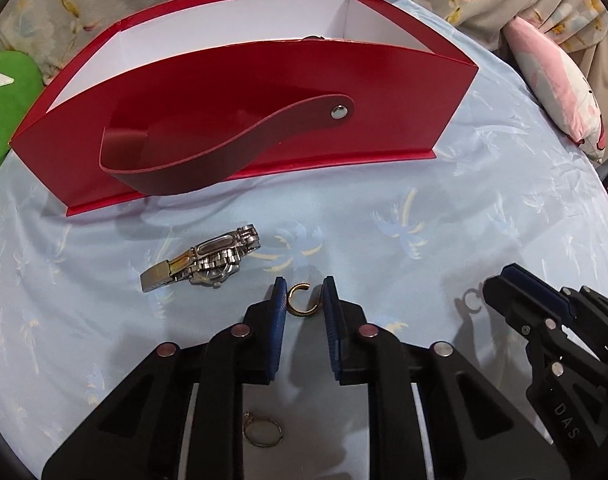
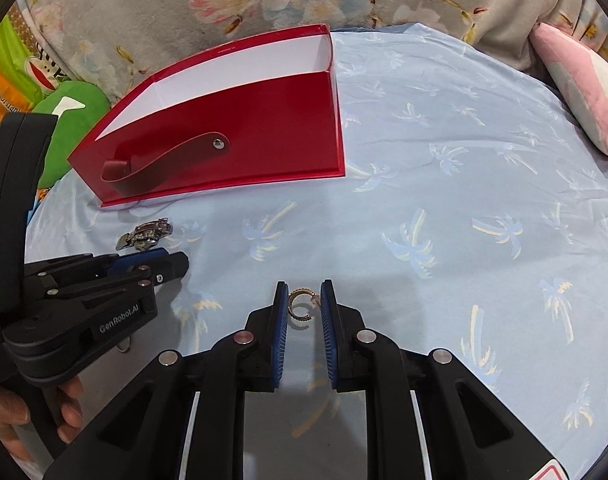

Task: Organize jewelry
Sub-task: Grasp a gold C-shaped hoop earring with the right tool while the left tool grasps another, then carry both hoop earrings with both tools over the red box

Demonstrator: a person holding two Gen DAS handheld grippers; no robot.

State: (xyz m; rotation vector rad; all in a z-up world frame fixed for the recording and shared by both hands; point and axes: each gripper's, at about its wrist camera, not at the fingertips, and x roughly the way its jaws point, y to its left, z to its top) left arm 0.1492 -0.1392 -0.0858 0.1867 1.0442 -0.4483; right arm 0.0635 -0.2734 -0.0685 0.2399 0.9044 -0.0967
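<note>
Pinching a gold C-shaped cuff (image 1: 292, 306) between its blue pads, the left gripper (image 1: 304, 292) sits in front of the red box (image 1: 223, 120) – fingers nearly together, cuff edge-on between them. The right gripper (image 2: 302, 296) nips a 2nd cuff (image 2: 291, 306) the same way, in front of the box's right end and clear of it. A steel watch (image 1: 207, 264) lies on the sheet (image 2: 464, 200) just in front of the box, w/ a thin hoop (image 1: 261, 432) further out. Green cushion (image 1: 7, 112) – left of the box.
</note>
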